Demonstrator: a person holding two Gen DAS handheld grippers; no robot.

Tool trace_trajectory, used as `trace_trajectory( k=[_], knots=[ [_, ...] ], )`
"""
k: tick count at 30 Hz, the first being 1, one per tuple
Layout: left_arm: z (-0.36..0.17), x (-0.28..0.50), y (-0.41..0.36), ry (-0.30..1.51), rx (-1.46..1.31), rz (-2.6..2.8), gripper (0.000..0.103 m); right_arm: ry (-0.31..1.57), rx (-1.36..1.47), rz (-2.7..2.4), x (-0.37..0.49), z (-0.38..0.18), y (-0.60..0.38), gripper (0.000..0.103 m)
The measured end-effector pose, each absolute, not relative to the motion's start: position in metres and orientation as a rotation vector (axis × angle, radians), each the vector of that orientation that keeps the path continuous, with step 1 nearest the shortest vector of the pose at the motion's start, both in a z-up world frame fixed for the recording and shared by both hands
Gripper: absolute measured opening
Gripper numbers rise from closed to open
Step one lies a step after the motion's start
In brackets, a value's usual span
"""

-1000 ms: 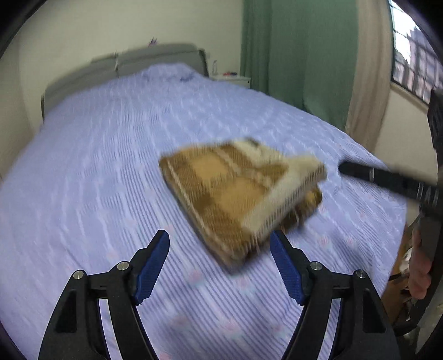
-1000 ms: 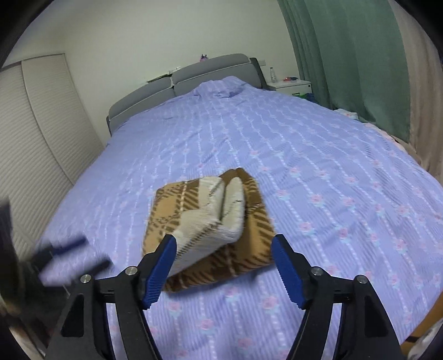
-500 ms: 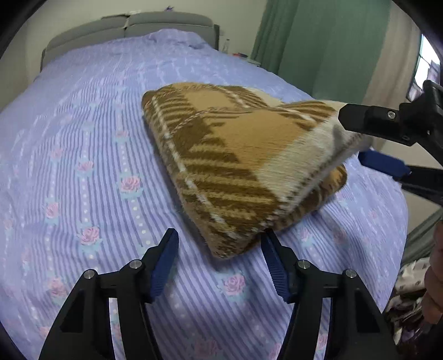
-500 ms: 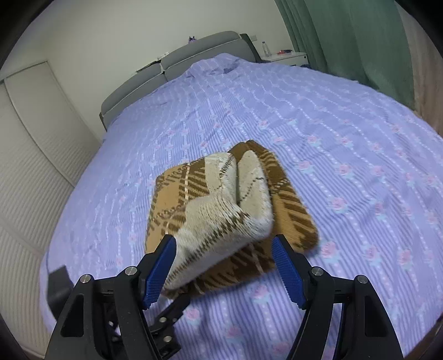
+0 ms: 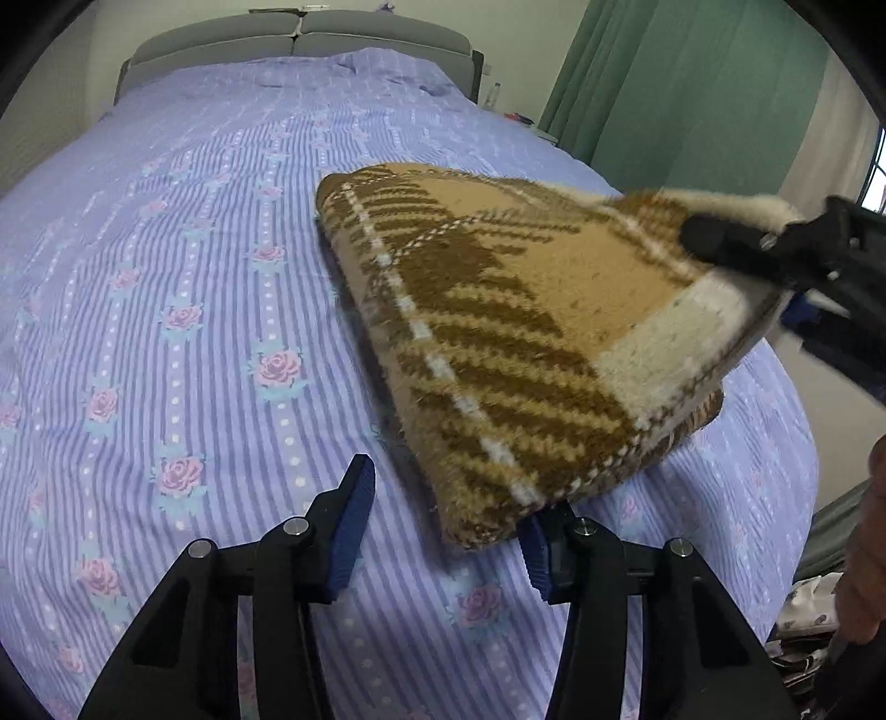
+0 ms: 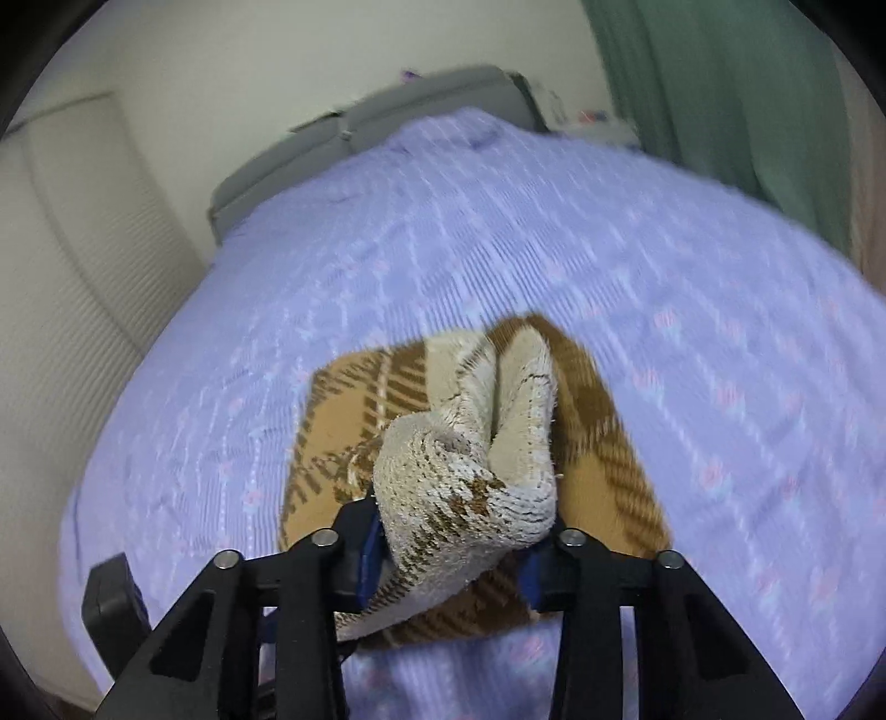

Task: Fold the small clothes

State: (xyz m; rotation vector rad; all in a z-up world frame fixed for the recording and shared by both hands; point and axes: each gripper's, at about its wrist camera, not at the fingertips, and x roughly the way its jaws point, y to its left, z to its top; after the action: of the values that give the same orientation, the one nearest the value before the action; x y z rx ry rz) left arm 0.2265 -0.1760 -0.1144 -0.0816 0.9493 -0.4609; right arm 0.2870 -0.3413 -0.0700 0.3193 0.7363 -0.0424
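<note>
Across the whole scene spreads a lilac striped bedspread [image 5: 183,310] with rose motifs, a grey headboard [image 5: 299,41] at twelve o'clock and green curtain [image 5: 686,94] at two o'clock. On it, right of centre, lies the folded brown plaid garment [image 5: 498,332]. The right gripper [image 6: 451,545] has just been closing and now pinches the garment's cream corner. The left gripper [image 5: 443,531], also narrowing, stands apart around the near corner, pads not pressing it.

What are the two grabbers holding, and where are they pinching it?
The right gripper pinches the plaid cloth by its cream corner, its jaws having just closed. The left gripper holds nothing yet: one pad meets the near brown corner.
</note>
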Motion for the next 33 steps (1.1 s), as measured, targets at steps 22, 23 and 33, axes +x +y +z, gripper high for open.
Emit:
trace_trajectory(
  k=[22,23,33],
  knots=[
    [-0.135,0.251,-0.191,1.126,-0.061,-0.436,0.054,0.787,0.198,-0.058,0.269,-0.134,-0.389,0.044],
    [-0.131,0.25,-0.196,1.118,-0.005,-0.444,0.054,0.785,0.192,-0.069,0.268,-0.132,-0.388,0.047],
    [-0.081,0.212,-0.174,0.994,0.075,-0.523,0.053,0.746,0.117,-0.17,0.236,-0.101,-0.383,0.082]
  ],
)
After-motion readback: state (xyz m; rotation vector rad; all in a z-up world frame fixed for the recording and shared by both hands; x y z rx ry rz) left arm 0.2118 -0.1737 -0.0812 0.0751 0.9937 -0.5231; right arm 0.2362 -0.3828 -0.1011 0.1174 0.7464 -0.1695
